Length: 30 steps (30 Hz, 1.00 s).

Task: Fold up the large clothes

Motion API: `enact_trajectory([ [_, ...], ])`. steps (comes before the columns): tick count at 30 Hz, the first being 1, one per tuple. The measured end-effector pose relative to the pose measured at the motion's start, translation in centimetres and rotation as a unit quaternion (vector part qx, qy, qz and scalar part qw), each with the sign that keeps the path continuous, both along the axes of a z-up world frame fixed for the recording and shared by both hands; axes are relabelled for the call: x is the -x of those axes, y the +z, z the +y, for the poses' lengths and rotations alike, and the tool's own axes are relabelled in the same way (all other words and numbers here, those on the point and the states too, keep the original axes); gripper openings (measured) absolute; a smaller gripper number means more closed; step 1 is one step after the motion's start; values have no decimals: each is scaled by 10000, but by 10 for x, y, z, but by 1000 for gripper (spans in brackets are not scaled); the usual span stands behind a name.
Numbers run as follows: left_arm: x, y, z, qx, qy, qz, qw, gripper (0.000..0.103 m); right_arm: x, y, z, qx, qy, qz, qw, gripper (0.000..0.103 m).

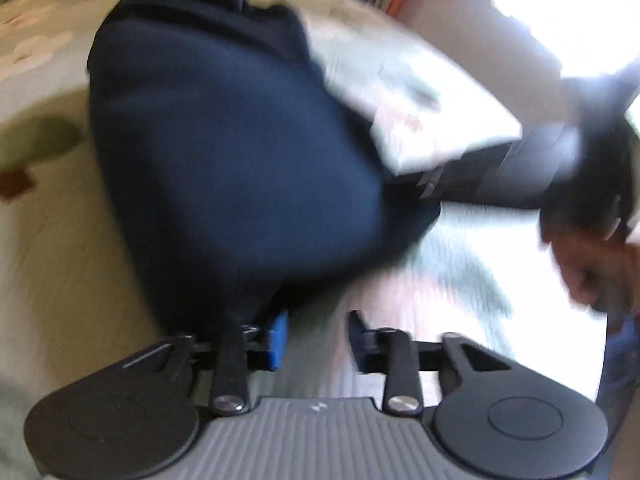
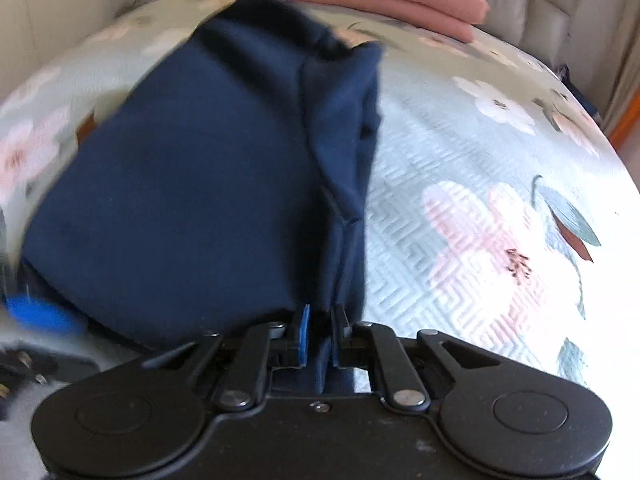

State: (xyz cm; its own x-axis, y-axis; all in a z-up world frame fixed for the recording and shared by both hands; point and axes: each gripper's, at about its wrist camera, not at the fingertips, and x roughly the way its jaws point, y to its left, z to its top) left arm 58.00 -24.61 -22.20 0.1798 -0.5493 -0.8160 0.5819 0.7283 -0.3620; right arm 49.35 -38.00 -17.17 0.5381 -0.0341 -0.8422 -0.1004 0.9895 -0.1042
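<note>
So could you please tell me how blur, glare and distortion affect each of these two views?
Left wrist view: heavy motion blur smears the navy garment, window glare blows out the upper right. Right wrist view: sharper, mild blur along the garment's edges; fisheye bends the floral bedspread in both.

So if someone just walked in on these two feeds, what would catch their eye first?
The navy garment, a big dark mass spread on the pale floral bedspread, fills the middle of both views. Next, the right gripper is clamped on the garment's near edge, while the left gripper has a gap between its fingers and nothing visibly pinched. Folded pink cloth sits at the far end of the bed.
</note>
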Motion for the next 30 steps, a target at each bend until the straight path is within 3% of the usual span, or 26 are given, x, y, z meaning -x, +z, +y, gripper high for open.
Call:
enact_trajectory([
  [1, 0, 1, 6, 75, 37, 132, 9999, 30, -3, 10, -5, -126, -37, -149, 9998, 9],
  [3, -4, 17, 18, 574, 169, 211, 9980, 30, -17, 30, -10, -283, 7, -566, 9980, 9],
  [7, -25, 69, 29, 1491, 412, -264, 9876, 37, -77, 55, -12, -509, 69, -1167, 9918, 10],
  [9, -43, 77, 28, 1618, 556, -484, 9841, 41, -114, 64, -1, -823, 431, -1473, 9847, 12],
  [11, -62, 69, 23, 1500, 643, -577, 9849, 41, -148, 68, 12, -1252, 771, -1622, 9758, 12],
  [13, -81, 46, 16, 1188, 707, -507, 9891, 39, -187, 63, 29, -1793, 1023, -1409, 9683, 12],
  [14, -90, 28, 14, 1144, 741, -311, 9902, 33, -204, 57, 36, -1990, 1130, -1229, 9657, 12],
  [16, -95, 4, 23, 1388, 906, 32, 9862, 28, -232, 42, 55, -2256, 1484, -790, 9596, 12],
  [20, -117, -11, 31, 1814, 1230, 282, 9753, 24, -269, 2, 78, -1729, 1721, -453, 9687, 6],
  [22, -120, -17, 38, 1907, 1275, 344, 9727, 15, -287, -23, 61, -1979, 1344, -314, 9704, 4],
  [24, -125, -20, 43, 1975, 1259, 503, 9709, 9, -298, -47, 40, -2088, 483, -40, 9768, 0],
  [26, -132, -24, 43, 2002, 1217, 578, 9704, 6, -301, -58, 16, -2649, -46, 125, 9642, 0],
  [27, -132, -23, 42, 1998, 1207, 578, 9707, 6, -300, -55, 11, -2692, -171, 131, 9629, 0],
  [30, -124, -16, 42, 1871, 1098, 466, 9751, 6, -279, -25, 14, -1895, -107, -222, 9816, 0],
])
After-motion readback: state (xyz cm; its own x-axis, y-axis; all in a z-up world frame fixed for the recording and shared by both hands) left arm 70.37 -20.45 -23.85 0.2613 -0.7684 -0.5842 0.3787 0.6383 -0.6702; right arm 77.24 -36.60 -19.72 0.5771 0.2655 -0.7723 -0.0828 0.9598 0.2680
